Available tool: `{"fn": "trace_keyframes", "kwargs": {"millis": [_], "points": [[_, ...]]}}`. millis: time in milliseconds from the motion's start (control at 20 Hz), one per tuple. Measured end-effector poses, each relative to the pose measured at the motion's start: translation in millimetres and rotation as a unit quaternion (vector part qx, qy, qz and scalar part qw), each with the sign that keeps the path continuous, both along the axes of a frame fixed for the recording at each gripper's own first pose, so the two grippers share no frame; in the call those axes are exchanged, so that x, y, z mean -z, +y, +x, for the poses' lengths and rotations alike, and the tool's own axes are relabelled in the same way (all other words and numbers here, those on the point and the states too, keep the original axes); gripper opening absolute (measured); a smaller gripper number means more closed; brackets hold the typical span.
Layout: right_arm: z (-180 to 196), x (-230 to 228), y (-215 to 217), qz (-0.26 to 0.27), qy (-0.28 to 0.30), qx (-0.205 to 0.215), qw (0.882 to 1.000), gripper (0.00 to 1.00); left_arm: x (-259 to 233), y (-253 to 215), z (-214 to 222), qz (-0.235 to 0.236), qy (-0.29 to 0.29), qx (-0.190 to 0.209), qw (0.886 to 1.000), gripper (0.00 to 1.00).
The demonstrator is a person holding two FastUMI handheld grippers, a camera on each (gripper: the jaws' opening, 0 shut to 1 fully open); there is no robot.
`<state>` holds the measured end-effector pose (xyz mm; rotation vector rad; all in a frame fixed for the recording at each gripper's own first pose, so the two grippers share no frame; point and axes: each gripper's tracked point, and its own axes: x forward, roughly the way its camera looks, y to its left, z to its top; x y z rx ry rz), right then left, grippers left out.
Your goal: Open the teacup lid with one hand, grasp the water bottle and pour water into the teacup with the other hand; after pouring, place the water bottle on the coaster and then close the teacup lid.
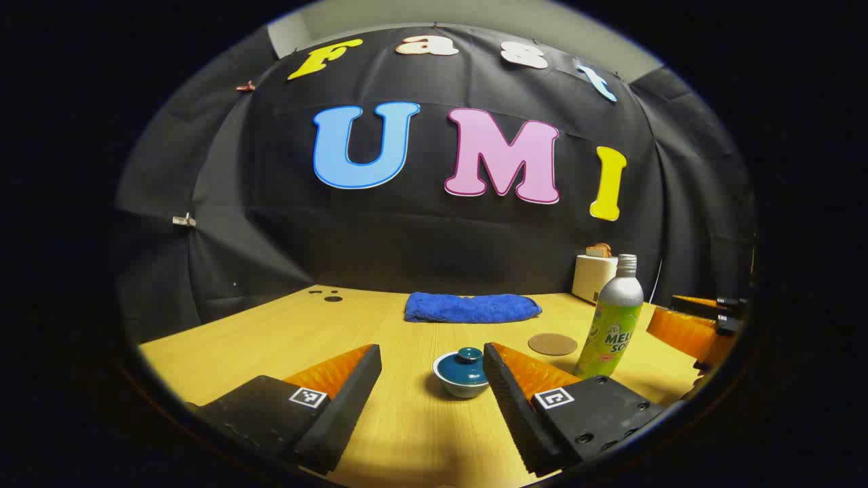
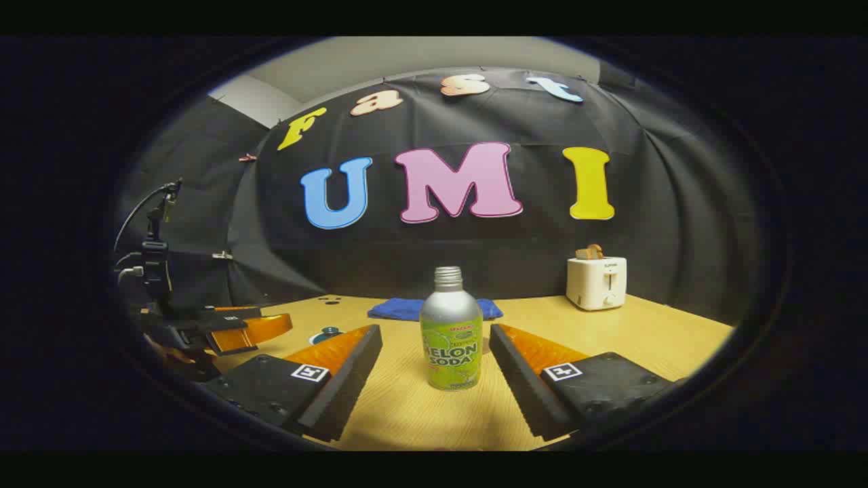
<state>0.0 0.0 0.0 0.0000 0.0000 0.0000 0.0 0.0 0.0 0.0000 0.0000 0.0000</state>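
While the lidded teacup point(image 1: 462, 371) and the bottle point(image 2: 451, 329) stand on the tabletop point(image 1: 407, 420), we hold both claws spread, left claw point(image 1: 434, 393) and right claw point(image 2: 435, 379).

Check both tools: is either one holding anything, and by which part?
Nothing held. Left tool is open, short of the lidded teacup. Right tool is open astride the soda bottle, fingers apart from it.

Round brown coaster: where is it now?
In the left gripper view, the round brown coaster lies flat on the wooden table, between the blue towel and the green bottle.
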Motion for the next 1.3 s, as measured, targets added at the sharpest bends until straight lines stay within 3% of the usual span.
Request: {"fn": "trace_keyframes", "kwargs": {"millis": [200,500,1300], "points": [[4.0,3.8,-11.9,-0.003,0.004,0.022,1.000,0.99,-5.1,1.1,2.2,0.025,-0.008,-0.002,1.000,0.95],[10.3,8.7,-5.2,0.030,0.017,0.003,0.999,1.00,-3.9,-16.8,13.2,0.017,0.001,0.028,0.999,0.95],[23.6,24.8,-17.6,0.018,0.039,0.006,0.999,0.99,13.4,-35.5,63.0,0.032,0.040,0.048,0.998,0.95]]}}
